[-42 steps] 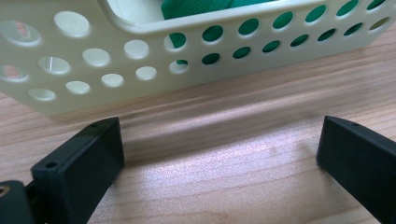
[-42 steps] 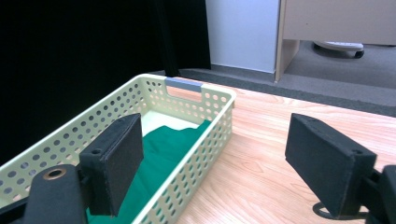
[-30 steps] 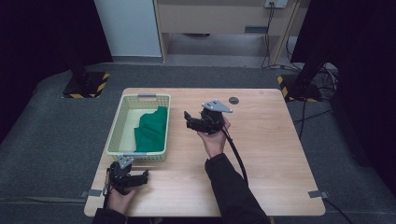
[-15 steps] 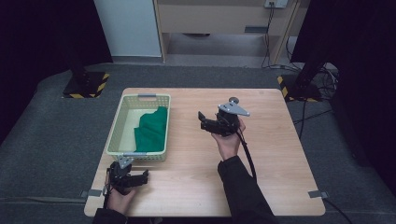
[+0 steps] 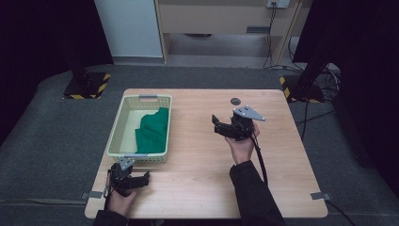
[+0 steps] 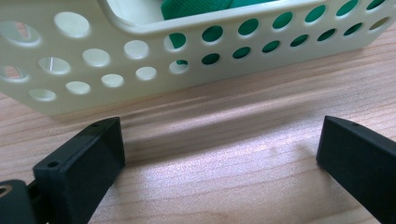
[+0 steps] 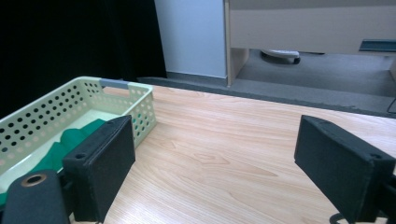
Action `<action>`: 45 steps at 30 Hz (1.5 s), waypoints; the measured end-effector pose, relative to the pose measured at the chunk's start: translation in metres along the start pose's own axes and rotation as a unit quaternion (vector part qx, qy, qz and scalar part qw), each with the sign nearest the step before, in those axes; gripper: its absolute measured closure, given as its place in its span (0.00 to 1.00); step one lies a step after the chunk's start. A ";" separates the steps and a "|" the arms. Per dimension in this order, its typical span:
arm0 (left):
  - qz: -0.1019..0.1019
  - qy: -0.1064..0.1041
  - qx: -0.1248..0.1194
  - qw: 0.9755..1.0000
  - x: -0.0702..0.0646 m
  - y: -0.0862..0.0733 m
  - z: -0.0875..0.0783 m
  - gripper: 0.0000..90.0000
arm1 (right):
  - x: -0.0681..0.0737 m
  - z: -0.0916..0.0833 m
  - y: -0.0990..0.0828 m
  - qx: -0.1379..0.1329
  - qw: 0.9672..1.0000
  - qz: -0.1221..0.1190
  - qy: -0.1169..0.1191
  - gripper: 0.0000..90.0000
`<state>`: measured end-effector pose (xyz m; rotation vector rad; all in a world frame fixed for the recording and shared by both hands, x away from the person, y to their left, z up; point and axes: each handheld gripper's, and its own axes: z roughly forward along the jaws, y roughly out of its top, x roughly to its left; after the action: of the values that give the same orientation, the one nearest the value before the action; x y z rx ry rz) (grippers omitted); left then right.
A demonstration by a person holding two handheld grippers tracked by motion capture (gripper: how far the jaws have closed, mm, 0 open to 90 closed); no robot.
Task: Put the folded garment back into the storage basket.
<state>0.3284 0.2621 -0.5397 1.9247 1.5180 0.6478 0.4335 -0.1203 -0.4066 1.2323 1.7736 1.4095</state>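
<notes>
Nearest you, at about seven o'clock on the wooden table point(image 5: 197, 188), your left hand point(image 5: 121, 200) holds the left gripper point(image 5: 141, 179) low over the near edge. Its jaws are spread wide with nothing between them. In the left gripper view they frame bare wood, and the perforated near wall of the basket stands just beyond them.

Just past that gripper, from about eight to ten o'clock, sits the pale yellow basket point(image 5: 123, 120). It is a long rectangle with round holes in its walls and grey handles at its near and far ends. A green cloth point(image 5: 153, 133) lies bunched inside it, filling the near and right part. The far left of the basket floor is bare.

At mid-table, around two o'clock, your right hand point(image 5: 242, 147) lifts the right gripper point(image 5: 217, 125) above the wood. It points left toward the basket. Its jaws are wide apart and hold nothing. In the right gripper view the basket lies ahead and to the left.

Farther on, near twelve o'clock, a small dark disc point(image 5: 235, 100) lies flat on the table.

Beyond the table edge lie grey carpet and a pale cabinet point(image 5: 226, 19).
</notes>
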 end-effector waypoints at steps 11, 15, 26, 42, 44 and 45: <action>0.000 0.000 0.000 1.000 0.000 0.000 0.000 0.00 | -0.017 -0.015 -0.008 0.006 1.000 -0.002 -0.012 0.11; 0.000 0.000 0.000 1.000 0.000 0.000 0.000 0.00 | -0.020 -0.018 -0.011 0.009 1.000 -0.002 -0.013 0.11; 0.002 0.000 0.001 1.000 0.000 0.000 0.000 0.00 | -0.029 -0.027 -0.020 0.017 1.000 0.001 -0.015 0.10; 0.002 0.000 0.001 1.000 0.000 0.000 0.000 0.00 | -0.028 -0.033 -0.043 0.044 0.999 -0.007 -0.003 0.10; 0.002 0.000 0.001 1.000 0.000 0.000 0.000 0.00 | -0.027 -0.034 -0.045 0.045 0.999 -0.009 -0.002 0.10; 0.002 0.000 0.001 1.000 0.000 0.000 0.000 0.00 | -0.026 -0.034 -0.048 0.048 0.999 -0.011 0.002 0.10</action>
<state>0.3284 0.2624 -0.5395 1.9296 1.5163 0.6488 0.4006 -0.1598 -0.4448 1.2557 1.8703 1.3284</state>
